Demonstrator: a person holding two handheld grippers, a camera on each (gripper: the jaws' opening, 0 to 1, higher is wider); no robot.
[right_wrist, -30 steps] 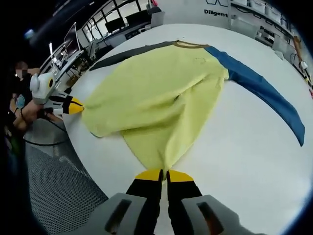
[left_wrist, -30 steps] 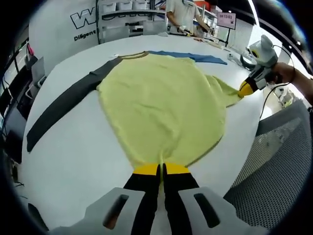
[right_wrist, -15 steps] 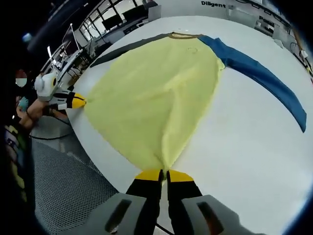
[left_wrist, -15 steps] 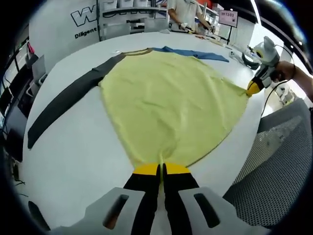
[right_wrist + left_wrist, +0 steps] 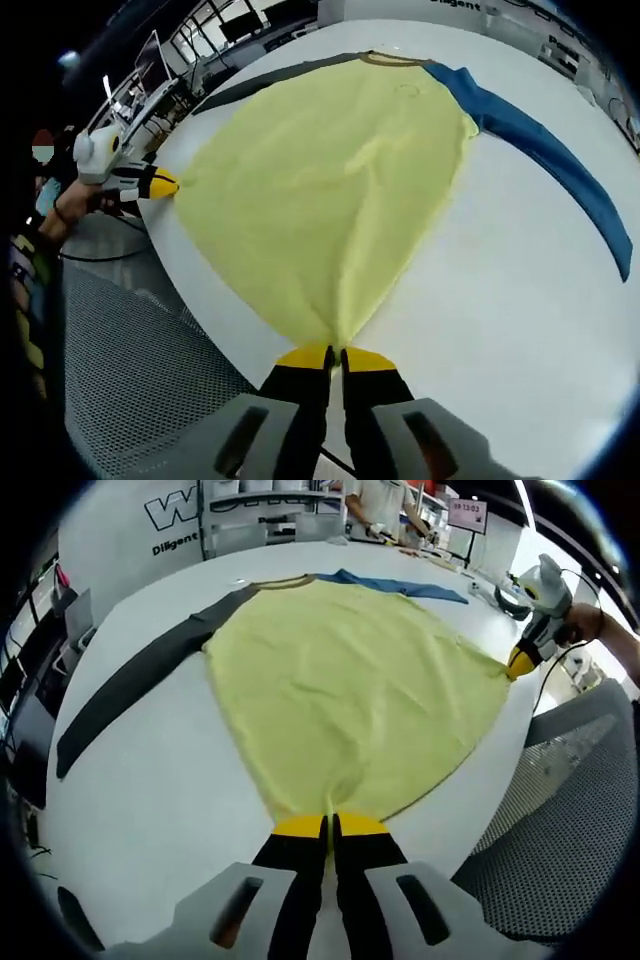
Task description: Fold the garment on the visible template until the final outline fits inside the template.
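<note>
So we've got a yellow long-sleeve shirt (image 5: 340,690) spread flat on a big white table (image 5: 150,780), body in pale yellow, one sleeve dark grey (image 5: 130,685) and the other blue (image 5: 545,150). In the left gripper view the grey sleeve runs out to the left across the table and the blue one shows as a strip past the collar at the far end.

Our left gripper (image 5: 330,827) has its yellow-tipped jaws pinched together on a hem corner of the shirt, right at the near table edge. Our right gripper (image 5: 334,356) is doing the same on the other hem corner, jaws closed with the fabric coming to a point between them. Each gripper also pops up in the other's view: the right one at the far right of the left gripper view, held by a hand (image 5: 590,630), and the left one at the left edge of the right gripper view.

The hem is pulled taut between the two grippers, along the table edge, so the yellow body fans out smooth with only a few soft ripples. Beside the table there's grey mesh flooring (image 5: 560,820). Behind the table we can see shelving and a person standing at the back (image 5: 375,505).
</note>
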